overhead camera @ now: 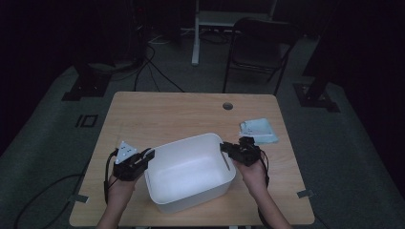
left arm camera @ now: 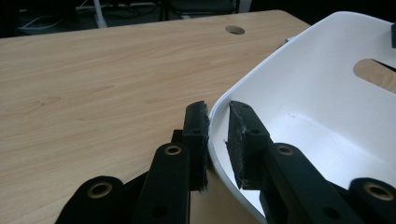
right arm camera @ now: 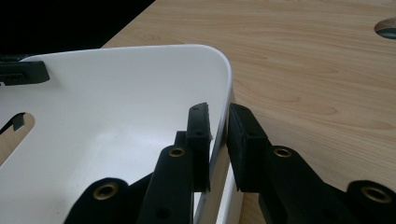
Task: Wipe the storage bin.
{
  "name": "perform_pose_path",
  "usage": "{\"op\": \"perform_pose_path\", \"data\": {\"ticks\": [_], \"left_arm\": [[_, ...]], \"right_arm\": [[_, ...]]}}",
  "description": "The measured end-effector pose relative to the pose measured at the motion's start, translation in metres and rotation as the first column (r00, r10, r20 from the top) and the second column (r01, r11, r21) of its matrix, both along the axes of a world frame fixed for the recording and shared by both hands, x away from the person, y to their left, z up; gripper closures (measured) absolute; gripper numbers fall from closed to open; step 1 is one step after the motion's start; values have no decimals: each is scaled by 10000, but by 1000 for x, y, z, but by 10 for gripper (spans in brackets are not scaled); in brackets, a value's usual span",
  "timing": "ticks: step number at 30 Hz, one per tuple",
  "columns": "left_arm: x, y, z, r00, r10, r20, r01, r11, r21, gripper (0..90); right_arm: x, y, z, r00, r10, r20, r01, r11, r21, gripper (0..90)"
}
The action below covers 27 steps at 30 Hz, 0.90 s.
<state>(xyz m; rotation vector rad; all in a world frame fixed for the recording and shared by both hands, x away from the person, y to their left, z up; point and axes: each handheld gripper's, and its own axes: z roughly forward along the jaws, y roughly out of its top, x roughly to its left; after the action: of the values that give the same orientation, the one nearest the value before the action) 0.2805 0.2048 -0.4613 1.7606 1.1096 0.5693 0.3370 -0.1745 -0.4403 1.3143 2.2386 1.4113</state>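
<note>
A white plastic bin (overhead camera: 186, 139) sits empty near the front of the wooden table (overhead camera: 167, 112). My left gripper (overhead camera: 149, 153) is at the bin's left end. In the left gripper view its pads straddle the rim, one outside and one inside, with my left gripper (left arm camera: 217, 126) shut on the bin's wall (left arm camera: 317, 93). My right gripper (overhead camera: 224, 148) is at the bin's right end. In the right gripper view my right gripper (right arm camera: 218, 126) clamps the rim of the bin (right arm camera: 116, 102) the same way. A slot handle (right arm camera: 16, 123) is cut in the far wall.
A pale blue and white packet (overhead camera: 259, 131) lies on the table just right of the bin. A round cable hole (overhead camera: 228, 105) sits near the table's far edge. A dark folding chair (overhead camera: 260, 47) stands on the floor beyond the table.
</note>
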Motion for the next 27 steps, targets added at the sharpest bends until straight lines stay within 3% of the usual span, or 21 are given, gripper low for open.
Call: {"op": "perform_pose_path", "data": {"ticks": [3, 6, 12, 19, 27], "left_arm": [[0, -1, 1, 10000, -30, 5, 30, 9999, 149, 781], [0, 0, 0, 10000, -74, 2, 74, 10000, 18, 779], [0, 0, -1, 10000, -25, 20, 25, 9999, -115, 778], [0, 1, -1, 10000, -30, 36, 30, 9999, -127, 777], [0, 1, -1, 10000, -31, 59, 32, 9998, -192, 777]], "right_arm": [[0, -4, 2, 9999, 70, -96, -68, 9998, 207, 776], [0, -13, 9, 9999, 94, 65, -98, 9983, 574, 718], [7, -39, 23, 9979, -381, 526, 331, 9950, 943, 641], [23, -67, 25, 9901, -978, 1009, 910, 9934, 702, 571], [50, -92, 13, 9775, -1791, 1110, 1772, 9838, 267, 496]]}}
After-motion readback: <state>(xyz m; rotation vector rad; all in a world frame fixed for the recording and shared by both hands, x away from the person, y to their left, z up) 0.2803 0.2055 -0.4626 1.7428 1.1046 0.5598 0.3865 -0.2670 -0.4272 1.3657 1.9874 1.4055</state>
